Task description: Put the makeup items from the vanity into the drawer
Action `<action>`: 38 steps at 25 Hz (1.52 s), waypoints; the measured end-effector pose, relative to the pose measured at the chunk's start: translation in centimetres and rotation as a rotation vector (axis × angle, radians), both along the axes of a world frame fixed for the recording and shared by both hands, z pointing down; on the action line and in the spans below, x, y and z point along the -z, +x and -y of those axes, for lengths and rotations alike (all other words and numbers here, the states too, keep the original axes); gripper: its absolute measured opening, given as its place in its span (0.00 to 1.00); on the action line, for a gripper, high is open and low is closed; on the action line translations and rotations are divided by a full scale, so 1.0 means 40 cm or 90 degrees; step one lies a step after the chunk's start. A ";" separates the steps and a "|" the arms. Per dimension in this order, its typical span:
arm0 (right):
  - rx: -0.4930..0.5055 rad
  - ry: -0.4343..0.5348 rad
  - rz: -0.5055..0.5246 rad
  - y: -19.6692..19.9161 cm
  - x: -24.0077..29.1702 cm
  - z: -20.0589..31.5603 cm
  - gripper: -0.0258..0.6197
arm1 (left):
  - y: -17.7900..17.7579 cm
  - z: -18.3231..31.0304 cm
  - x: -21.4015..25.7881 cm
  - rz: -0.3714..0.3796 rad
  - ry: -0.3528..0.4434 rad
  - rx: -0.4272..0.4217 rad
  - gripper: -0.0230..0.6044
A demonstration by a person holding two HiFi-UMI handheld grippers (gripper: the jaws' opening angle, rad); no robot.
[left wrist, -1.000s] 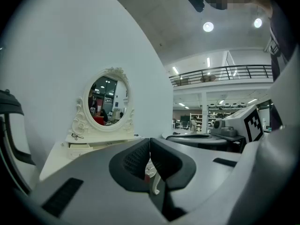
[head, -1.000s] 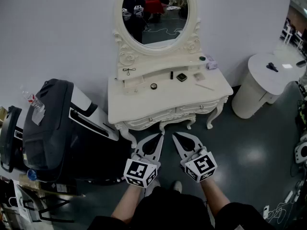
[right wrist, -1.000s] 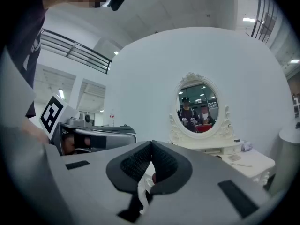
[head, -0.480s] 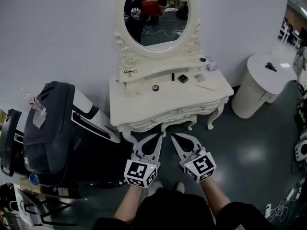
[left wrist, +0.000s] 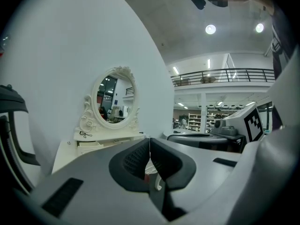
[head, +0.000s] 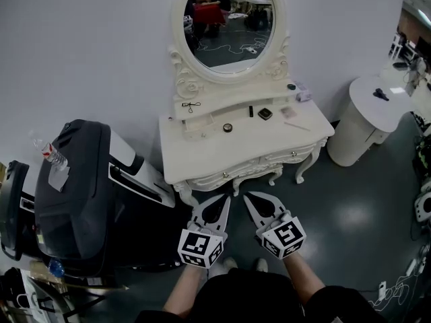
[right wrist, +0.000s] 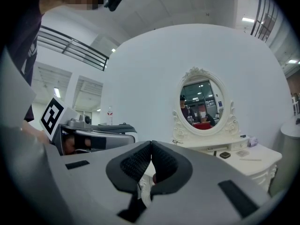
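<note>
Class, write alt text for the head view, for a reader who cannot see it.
Two shut grey claws, the left claw and the right claw, point towards a cream carved vanity table with an oval mirror. Makeup items, including a black square compact, lie on its top.

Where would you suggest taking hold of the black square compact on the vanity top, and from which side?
Probably across two opposite edges of the black square compact, coming down from above. It lies flat and low on the vanity top, leaving little side to pinch from the front, and looks turned cornerwise, so the wrist should turn to match. The shut right gripper must open first.
</note>
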State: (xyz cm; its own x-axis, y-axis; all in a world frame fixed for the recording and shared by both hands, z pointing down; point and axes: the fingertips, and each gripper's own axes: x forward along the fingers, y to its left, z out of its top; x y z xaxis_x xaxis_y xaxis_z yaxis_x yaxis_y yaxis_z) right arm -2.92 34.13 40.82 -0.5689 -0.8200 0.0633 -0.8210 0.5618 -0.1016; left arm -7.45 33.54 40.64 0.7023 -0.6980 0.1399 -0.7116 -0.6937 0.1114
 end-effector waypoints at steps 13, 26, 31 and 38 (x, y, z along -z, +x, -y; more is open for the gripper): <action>-0.039 -0.037 -0.008 -0.057 -0.046 0.078 0.08 | -0.066 0.078 -0.050 -0.014 -0.041 -0.035 0.06; -0.032 -0.059 -0.004 -0.021 -0.095 0.272 0.08 | -0.039 0.265 -0.107 -0.010 -0.072 -0.022 0.06; -0.025 -0.069 -0.002 0.019 -0.116 0.367 0.08 | 0.001 0.355 -0.123 -0.003 -0.082 -0.017 0.06; -0.014 -0.073 0.003 0.088 -0.118 0.482 0.08 | 0.069 0.464 -0.128 0.003 -0.091 -0.007 0.06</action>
State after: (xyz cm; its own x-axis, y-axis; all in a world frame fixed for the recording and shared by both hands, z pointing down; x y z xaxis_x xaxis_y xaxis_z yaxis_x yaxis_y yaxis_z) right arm 0.60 14.83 45.55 -0.5513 -0.8199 0.1546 -0.8325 0.5283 -0.1672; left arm -4.68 15.00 45.76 0.7083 -0.6635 0.2409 -0.7054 -0.6784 0.2056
